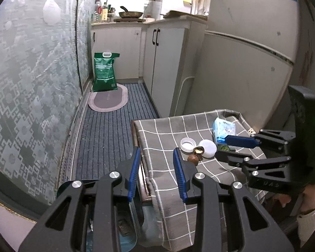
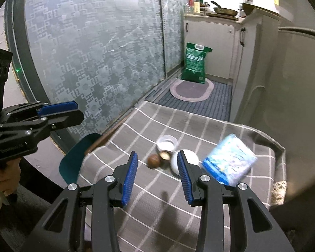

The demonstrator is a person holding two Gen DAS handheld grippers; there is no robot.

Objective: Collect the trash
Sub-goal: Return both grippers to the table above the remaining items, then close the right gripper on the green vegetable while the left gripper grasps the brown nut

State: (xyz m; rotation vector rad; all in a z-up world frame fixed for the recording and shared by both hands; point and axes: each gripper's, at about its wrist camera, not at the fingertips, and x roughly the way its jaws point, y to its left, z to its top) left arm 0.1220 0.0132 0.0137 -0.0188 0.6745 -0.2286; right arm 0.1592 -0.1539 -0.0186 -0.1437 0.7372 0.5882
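Note:
On the grey checked tablecloth (image 1: pixel 168 130) (image 2: pixel 157 210) lie a small white cup (image 1: pixel 187 145) (image 2: pixel 167 143), a white lid (image 1: pixel 209 148) (image 2: pixel 187 159), a brown round nut or shell (image 1: pixel 193 159) (image 2: pixel 153 159), a broken shell piece (image 1: pixel 199 150) (image 2: pixel 164 155) and a blue tissue pack (image 1: pixel 223 129) (image 2: pixel 229 159). My left gripper (image 1: pixel 157 174) is open and empty at the table's left edge, short of the trash. My right gripper (image 2: pixel 157 178) is open and empty just before the brown nut; in the left wrist view it (image 1: pixel 224 147) reaches in from the right, near the tissue pack.
A teal bin rim (image 2: pixel 73 159) (image 1: pixel 62 189) sits below the table's left side. A patterned glass sliding door (image 1: pixel 31 84) runs along the left. White cabinets (image 1: pixel 166 63) and a fridge (image 1: pixel 252 52) stand on the right. A green sack (image 1: pixel 105 71) stands on the floor mat.

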